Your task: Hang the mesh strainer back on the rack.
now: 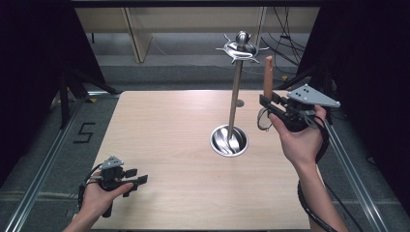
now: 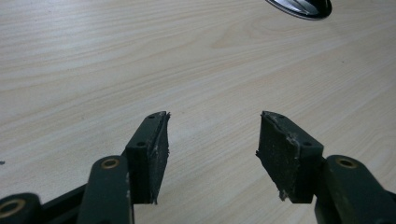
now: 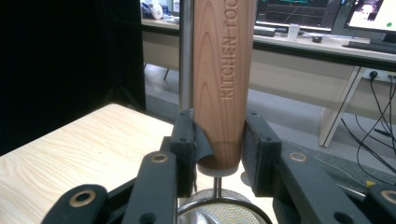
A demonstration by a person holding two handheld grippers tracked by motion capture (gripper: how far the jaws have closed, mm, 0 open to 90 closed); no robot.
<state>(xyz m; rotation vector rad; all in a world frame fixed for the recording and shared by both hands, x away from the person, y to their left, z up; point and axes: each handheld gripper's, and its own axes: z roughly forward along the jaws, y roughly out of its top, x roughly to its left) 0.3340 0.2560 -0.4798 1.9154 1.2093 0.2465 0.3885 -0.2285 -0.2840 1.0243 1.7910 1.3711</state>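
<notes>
A steel utensil stand rises from the middle of the table, with a round base, a thin pole and a crown of hooks. My right gripper is raised to the right of the pole and is shut on a wooden-handled kitchen utensil. It holds the utensil upright by the handle's lower end. The handle sits between the pads, with a metal rim below and the pole just behind. My left gripper rests low near the table's front left, open and empty over bare wood.
The pale wooden table is ringed by metal frame rails and dark curtains at both sides. The stand's base edge lies well beyond the left jaws. Desks with monitors stand behind the table.
</notes>
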